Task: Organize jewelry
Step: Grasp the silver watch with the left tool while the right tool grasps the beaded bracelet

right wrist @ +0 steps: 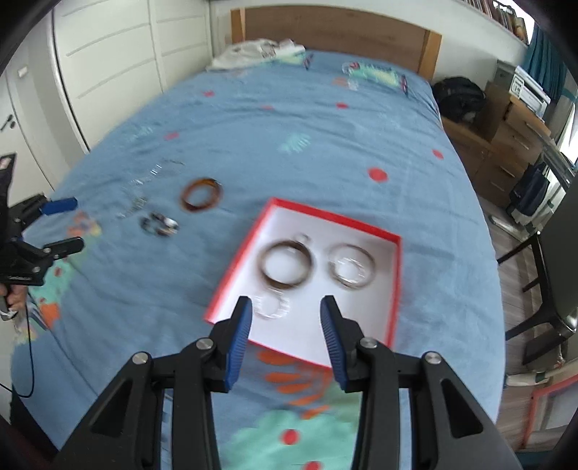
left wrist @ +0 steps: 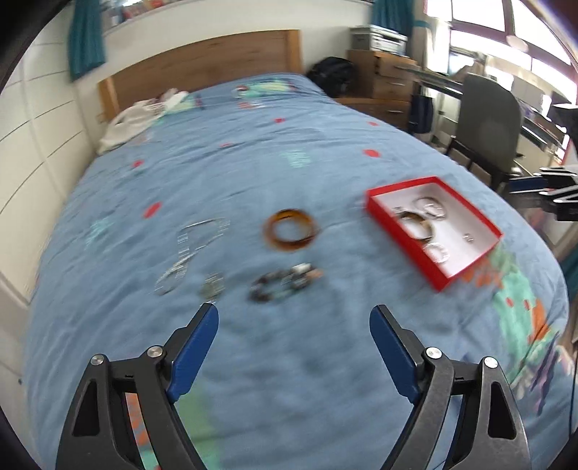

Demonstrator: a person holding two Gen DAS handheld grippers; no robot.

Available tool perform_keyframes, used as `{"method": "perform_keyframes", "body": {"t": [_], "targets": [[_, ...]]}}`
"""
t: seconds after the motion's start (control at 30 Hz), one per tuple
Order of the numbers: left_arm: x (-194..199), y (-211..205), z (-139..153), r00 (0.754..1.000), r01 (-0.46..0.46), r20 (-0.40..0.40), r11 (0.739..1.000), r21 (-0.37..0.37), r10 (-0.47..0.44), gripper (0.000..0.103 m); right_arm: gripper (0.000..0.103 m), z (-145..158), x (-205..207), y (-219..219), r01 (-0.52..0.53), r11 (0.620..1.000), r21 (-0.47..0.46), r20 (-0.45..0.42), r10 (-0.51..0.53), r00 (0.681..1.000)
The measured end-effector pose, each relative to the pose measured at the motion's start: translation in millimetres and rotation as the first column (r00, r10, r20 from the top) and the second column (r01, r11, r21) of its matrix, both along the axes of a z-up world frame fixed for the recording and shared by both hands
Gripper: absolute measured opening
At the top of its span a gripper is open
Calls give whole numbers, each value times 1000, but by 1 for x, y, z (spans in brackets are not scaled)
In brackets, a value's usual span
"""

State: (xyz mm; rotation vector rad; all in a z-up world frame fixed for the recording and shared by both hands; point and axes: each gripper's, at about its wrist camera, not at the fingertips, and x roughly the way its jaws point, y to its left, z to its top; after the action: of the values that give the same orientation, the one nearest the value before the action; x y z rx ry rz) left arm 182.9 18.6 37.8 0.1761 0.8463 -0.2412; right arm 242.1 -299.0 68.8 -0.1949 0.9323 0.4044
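A red box [left wrist: 401, 246] with a white inside lies on the blue bed cover. It holds a brown bangle [right wrist: 285, 267], a silver bangle [right wrist: 350, 269] and a small silver bracelet [right wrist: 271, 307]. My right gripper [right wrist: 286, 303] hovers above the box's near side, jaws partly apart with nothing between them. On the cover to the left lie an amber bangle [left wrist: 290, 229], a dark beaded bracelet [left wrist: 285, 283] and silver chains [left wrist: 195, 249]. My left gripper [left wrist: 294, 314] is wide open and holds nothing, above the cover just short of the beaded bracelet.
White clothes [right wrist: 253, 54] lie at the wooden headboard [right wrist: 336, 25]. A white wardrobe [right wrist: 108, 54] stands left of the bed. A grey chair [left wrist: 487, 119], wooden drawers [left wrist: 390, 79] and a black bag [left wrist: 332, 72] stand on the right.
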Motion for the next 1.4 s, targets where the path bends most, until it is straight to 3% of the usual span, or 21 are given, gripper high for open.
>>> {"method": "perform_keyframes", "body": {"t": [0.23, 0.4, 0.67, 0.87, 1.1, 1.17, 1.3, 1.4], "targets": [[-16, 79, -11, 993, -118, 20, 993, 12, 118, 85, 38, -14, -18, 66, -47, 996, 70, -1, 47, 999], [-7, 106, -31, 987, -160, 4, 987, -8, 160, 85, 39, -38, -10, 111, -100, 990, 96, -27, 103, 994], [42, 103, -76, 987, -149, -64, 988, -35, 147, 83, 39, -87, 33, 174, -171, 981, 91, -79, 178, 981], [81, 94, -100, 987, -130, -103, 990, -51, 124, 73, 39, -118, 76, 197, -150, 980, 127, -120, 166, 979], [112, 83, -125, 985, -114, -134, 993, -34, 109, 72, 39, -141, 101, 219, -178, 976, 129, -127, 194, 973], [117, 82, -129, 985, -111, -139, 993, -30, 106, 72, 50, -147, 105, 224, -194, 972, 130, -129, 211, 969], [122, 84, -136, 984, -113, -143, 993, -41, 106, 71, 53, -154, 107, 230, -239, 954, 183, -143, 266, 953], [125, 85, -138, 984, -115, -140, 992, -47, 107, 71, 59, -156, 102, 235, -292, 941, 171, -134, 316, 939]]}}
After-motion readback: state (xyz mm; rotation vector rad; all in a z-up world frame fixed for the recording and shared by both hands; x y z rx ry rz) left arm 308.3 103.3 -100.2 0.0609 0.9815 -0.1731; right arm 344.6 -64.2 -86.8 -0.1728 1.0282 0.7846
